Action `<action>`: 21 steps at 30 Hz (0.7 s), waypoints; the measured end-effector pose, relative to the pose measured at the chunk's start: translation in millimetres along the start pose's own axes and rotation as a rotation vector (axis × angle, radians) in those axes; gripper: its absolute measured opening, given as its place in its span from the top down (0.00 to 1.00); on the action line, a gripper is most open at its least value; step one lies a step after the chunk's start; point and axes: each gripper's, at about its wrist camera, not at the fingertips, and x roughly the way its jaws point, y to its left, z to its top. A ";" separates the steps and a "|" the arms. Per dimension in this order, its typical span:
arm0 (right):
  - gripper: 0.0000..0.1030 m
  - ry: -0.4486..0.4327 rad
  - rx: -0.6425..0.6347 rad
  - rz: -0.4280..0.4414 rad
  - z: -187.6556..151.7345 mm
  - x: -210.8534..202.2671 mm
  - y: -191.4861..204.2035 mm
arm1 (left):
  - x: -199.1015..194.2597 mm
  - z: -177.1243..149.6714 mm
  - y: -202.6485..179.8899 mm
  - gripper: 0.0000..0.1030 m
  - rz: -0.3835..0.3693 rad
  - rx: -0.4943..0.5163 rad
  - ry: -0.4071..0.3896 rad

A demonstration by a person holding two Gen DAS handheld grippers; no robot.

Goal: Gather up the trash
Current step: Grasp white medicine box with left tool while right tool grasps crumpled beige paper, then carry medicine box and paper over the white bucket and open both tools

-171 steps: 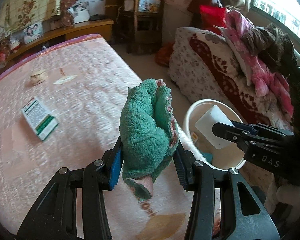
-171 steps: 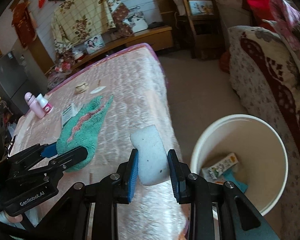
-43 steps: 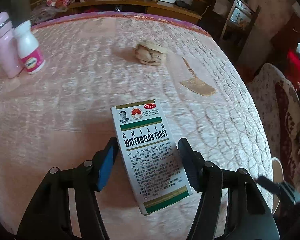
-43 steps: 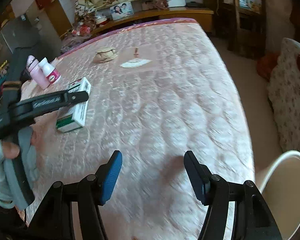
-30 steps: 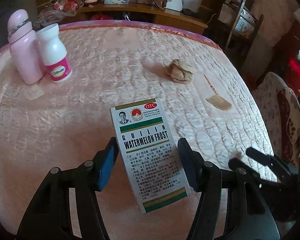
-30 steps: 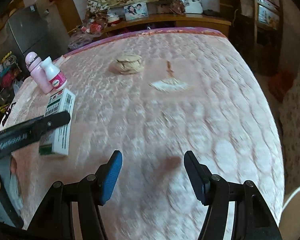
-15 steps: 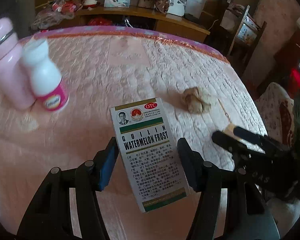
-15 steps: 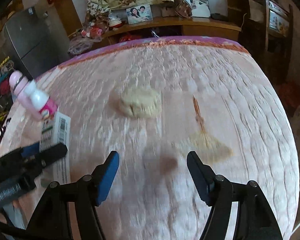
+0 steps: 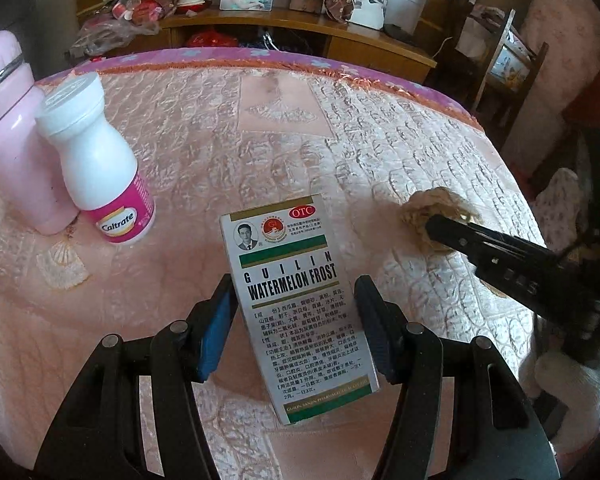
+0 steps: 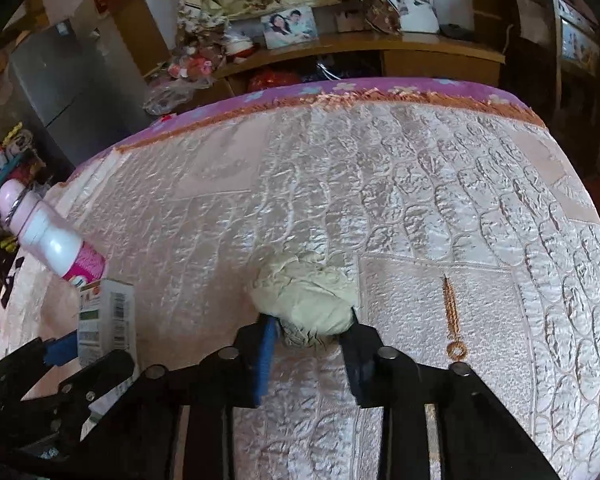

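My left gripper (image 9: 292,320) is shut on a white and green medicine box (image 9: 296,300) marked "Watermelon Frost" and holds it over the pink quilted bed (image 9: 260,140). The box also shows in the right wrist view (image 10: 106,320). My right gripper (image 10: 310,334) has its jaws closed around a crumpled beige paper wad (image 10: 304,294) lying on the bed. The wad also shows in the left wrist view (image 9: 436,212), partly behind the right gripper's finger.
A pink bottle (image 9: 8,132) and a white Caltrate bottle (image 9: 96,160) stand at the bed's left. A brown wrapper strip (image 10: 452,316) lies right of the wad. A wooden shelf (image 10: 360,48) with photos runs behind the bed.
The right gripper has moved forward to the paper wad and closed around it. The left gripper, still holding the box, has drifted nearer the two bottles.
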 end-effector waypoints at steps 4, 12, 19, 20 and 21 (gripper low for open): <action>0.74 -0.017 -0.013 0.037 -19.2 -24.4 3.4 | -10.8 -9.9 -4.0 0.44 -0.011 0.000 0.004; 0.74 -0.013 -0.023 0.064 -71.6 -76.7 5.8 | -38.7 -43.3 -20.9 0.44 -0.020 0.036 0.009; 0.74 -0.012 -0.042 0.063 -115.4 -113.3 13.8 | -55.5 -80.2 -46.8 0.44 -0.043 0.080 0.032; 0.74 -0.013 -0.033 0.065 -123.1 -119.8 12.7 | -57.8 -85.2 -50.5 0.44 -0.045 0.087 0.034; 0.74 -0.015 -0.025 0.067 -128.8 -125.3 10.5 | -60.9 -91.4 -55.5 0.44 -0.048 0.096 0.037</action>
